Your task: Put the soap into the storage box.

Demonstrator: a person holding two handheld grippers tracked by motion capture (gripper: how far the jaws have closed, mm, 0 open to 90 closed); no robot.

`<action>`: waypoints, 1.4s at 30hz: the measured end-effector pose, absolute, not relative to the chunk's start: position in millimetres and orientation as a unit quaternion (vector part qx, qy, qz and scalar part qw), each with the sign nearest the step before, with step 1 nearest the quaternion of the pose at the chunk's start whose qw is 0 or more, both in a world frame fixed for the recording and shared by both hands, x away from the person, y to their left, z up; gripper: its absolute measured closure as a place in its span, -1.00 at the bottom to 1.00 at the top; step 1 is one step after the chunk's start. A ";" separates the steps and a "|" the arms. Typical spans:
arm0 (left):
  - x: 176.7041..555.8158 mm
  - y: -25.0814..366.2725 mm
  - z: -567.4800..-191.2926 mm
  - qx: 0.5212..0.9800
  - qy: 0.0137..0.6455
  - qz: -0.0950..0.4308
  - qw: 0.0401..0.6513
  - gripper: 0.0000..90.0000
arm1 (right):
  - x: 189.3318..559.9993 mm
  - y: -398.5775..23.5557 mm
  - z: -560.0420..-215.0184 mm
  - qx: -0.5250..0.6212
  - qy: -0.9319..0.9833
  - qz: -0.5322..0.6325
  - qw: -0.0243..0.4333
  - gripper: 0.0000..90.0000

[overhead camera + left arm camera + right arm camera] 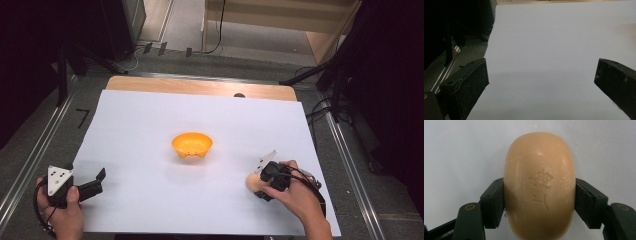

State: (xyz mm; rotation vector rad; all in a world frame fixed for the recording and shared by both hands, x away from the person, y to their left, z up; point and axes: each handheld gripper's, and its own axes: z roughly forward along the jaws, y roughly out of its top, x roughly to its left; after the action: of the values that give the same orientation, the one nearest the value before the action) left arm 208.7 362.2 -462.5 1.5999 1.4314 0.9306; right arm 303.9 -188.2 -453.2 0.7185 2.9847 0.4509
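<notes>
Your right gripper (pixel 539 202) has its pads pressed on both sides of the peach soap bar (pixel 539 185), flower stamp facing up. In the high view that soap (pixel 252 182) sits on the white sheet (pixel 150 130), off to the right of the orange bowl (pixel 192 144) and nearer you. Your left gripper (pixel 97 181) is down-left of the bowl, jaws wide apart, holding nothing.

obstacle: orange bowl (pixel 192 144) mid-sheet | free: white sheet (pixel 150 200) around it
</notes>
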 end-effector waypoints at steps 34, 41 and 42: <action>209.3 361.3 -462.4 0.631 0.564 0.366 0.387 -1.00 | 305.9 -189.9 -450.8 0.220 0.965 0.140 0.026 -0.26; 209.2 361.4 -462.5 0.631 0.563 0.367 0.388 -1.00 | 309.9 -185.5 -445.1 0.204 0.967 0.148 0.032 -0.26; 209.2 361.5 -462.5 0.631 0.563 0.367 0.387 -1.00 | 310.7 -184.6 -443.5 0.201 0.968 0.149 0.032 -0.26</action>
State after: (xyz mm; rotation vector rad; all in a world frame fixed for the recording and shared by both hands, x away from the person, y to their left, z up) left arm 209.2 361.5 -462.5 1.6058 1.4331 0.9331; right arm 310.7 -184.6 -443.5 0.6197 2.9796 0.4583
